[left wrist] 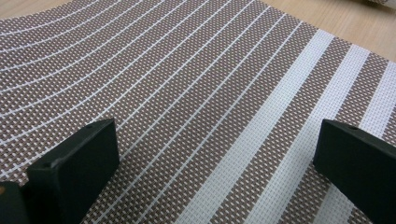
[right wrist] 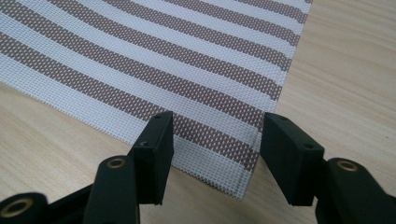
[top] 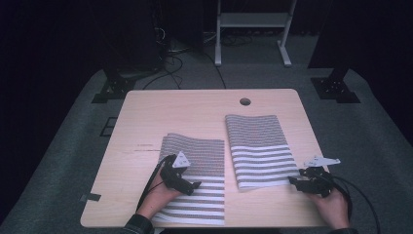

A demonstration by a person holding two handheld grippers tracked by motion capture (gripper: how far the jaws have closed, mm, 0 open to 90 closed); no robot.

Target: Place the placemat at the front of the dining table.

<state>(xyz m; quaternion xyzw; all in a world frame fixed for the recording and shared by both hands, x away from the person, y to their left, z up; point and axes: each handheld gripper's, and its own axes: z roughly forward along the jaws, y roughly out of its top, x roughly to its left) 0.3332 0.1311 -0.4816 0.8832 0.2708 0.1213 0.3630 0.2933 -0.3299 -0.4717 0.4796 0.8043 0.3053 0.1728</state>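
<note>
On the wooden tabletop [top: 195,109], the released left tool [top: 187,181] is hovering over one striped mat [top: 204,156]; the released right tool [top: 298,181] is straddling another mat's [top: 258,146] corner.

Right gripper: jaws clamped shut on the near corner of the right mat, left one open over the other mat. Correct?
Not quite. The right gripper is open: in the right gripper view its jaws stand apart either side of the right mat's corner, not pressing it. The left gripper is open over the other mat.
</note>
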